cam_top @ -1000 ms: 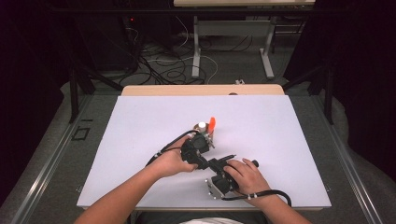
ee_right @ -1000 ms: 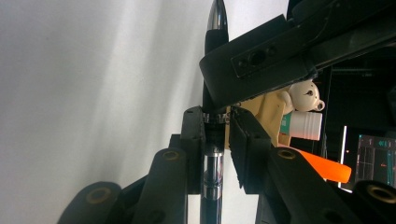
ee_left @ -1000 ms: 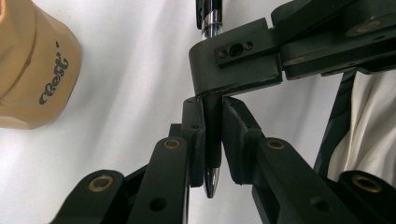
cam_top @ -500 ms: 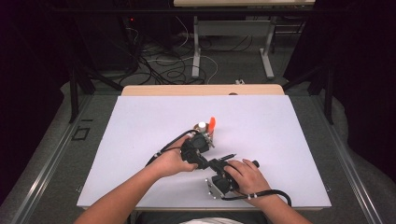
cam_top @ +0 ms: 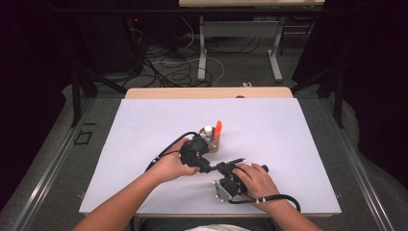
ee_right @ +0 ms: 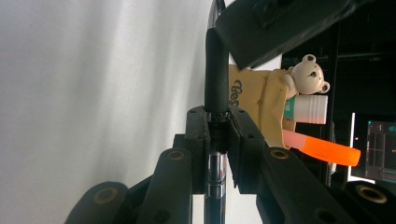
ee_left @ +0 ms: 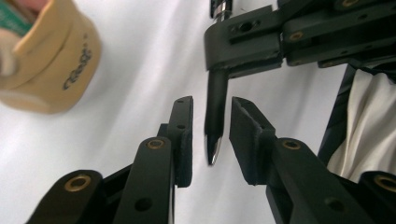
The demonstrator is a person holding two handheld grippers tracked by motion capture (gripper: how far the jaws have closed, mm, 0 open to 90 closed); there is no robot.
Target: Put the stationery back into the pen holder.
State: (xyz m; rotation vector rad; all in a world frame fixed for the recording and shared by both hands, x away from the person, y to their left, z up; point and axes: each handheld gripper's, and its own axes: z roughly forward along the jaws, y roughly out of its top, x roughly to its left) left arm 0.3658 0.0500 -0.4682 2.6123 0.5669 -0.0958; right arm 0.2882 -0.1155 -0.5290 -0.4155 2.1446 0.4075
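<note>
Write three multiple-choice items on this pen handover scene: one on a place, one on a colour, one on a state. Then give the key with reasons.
1. Where is the pen's tip?
A. Between the left gripper's open jaws
B. Inside the pen holder
C. Lying flat on the table

2. What colour is the flat tool sticking out of the tan pen holder?
A. Blue
B. Orange
C. Green

3. What is the right gripper doing?
A. Open and empty
B. Shut on the holder
C. Shut on the pen

Key: 1 A, the left gripper view shows the tip in the gap between its jaws, untouched. 2 B, the right gripper view shows it bright orange. 3 C, its jaws clamp the pen's barrel.
</note>
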